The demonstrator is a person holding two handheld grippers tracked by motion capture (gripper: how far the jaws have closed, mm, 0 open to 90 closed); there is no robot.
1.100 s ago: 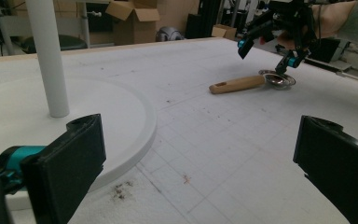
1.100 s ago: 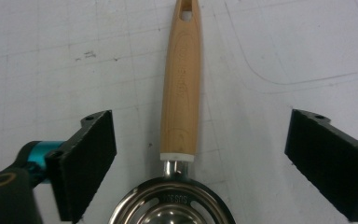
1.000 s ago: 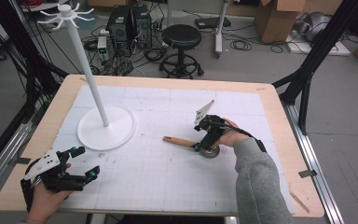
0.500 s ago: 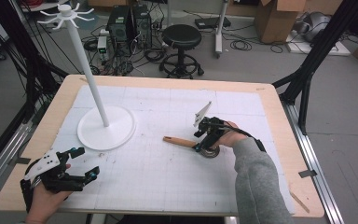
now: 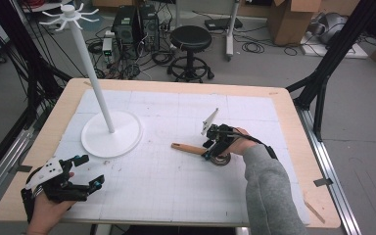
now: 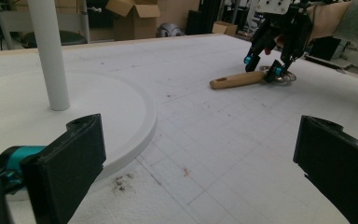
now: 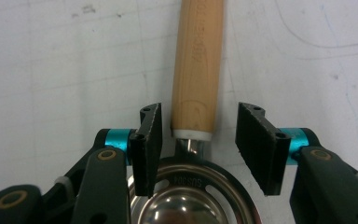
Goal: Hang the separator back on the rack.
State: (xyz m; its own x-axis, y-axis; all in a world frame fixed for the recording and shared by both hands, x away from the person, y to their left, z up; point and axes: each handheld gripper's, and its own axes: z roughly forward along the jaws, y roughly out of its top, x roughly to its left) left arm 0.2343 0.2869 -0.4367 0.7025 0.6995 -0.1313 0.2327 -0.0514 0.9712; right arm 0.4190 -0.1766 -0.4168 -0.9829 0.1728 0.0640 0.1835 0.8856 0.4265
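A utensil with a wooden handle (image 5: 188, 148) and a round steel head (image 5: 221, 159) lies flat on the white mat, right of centre. My right gripper (image 5: 208, 149) points down over it. In the right gripper view its jaws (image 7: 199, 116) straddle the handle (image 7: 198, 60) where it meets the steel head (image 7: 191, 196). They have just been closing, with a gap left on each side of the handle. My left gripper (image 5: 92, 170) rests open near the front left corner, nothing between its jaws (image 6: 200, 172). From there the utensil (image 6: 235, 80) and right gripper (image 6: 262, 65) lie far off.
A white stand with a round base (image 5: 127, 139) and tall pole (image 5: 90, 73) with hooks on top sits at the mat's left; the base (image 6: 28, 121) lies just ahead of my left gripper. A stool (image 5: 191, 41), boxes and cables are on the floor beyond the table.
The right gripper's jaws have drawn closer together around the handle. Both hands and the utensil have kept their places.
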